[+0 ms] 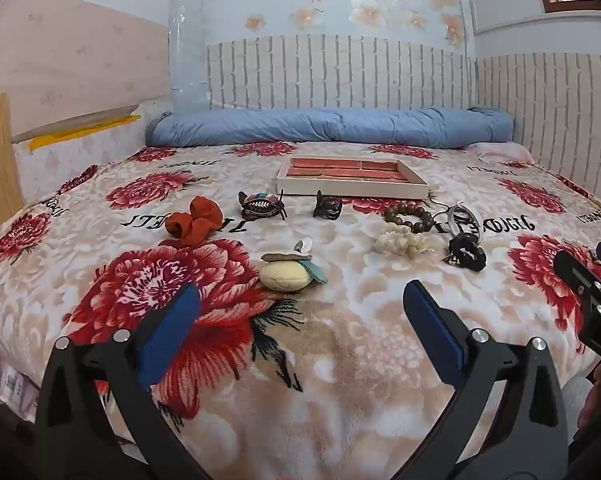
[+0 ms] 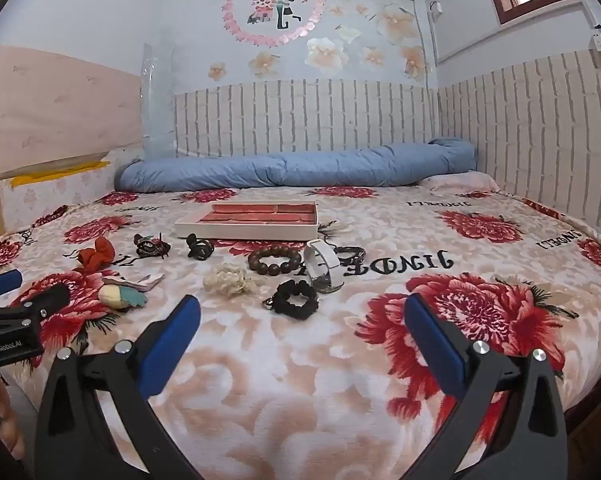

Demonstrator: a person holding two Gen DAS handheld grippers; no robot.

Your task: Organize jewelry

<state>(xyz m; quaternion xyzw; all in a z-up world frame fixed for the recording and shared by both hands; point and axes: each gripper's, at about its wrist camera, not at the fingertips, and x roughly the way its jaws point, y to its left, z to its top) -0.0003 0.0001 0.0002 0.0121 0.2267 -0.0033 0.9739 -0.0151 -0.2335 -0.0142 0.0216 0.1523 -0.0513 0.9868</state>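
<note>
"GenRobot.AI" stands on the left claw (image 2: 4, 300); "JINDELI" is printed on the blanket (image 2: 420, 320).

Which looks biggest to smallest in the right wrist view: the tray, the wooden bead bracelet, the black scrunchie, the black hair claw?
1. tray, though farthest back.
2. wooden bead bracelet and black scrunchie: about alike; the scrunchie lies nearer, so unranked.
3. black hair claw.

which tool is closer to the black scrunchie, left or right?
Right. The black scrunchie lies just ahead of the open right tool, toward its left finger. The open left tool sits off to the scrunchie's left.
</note>
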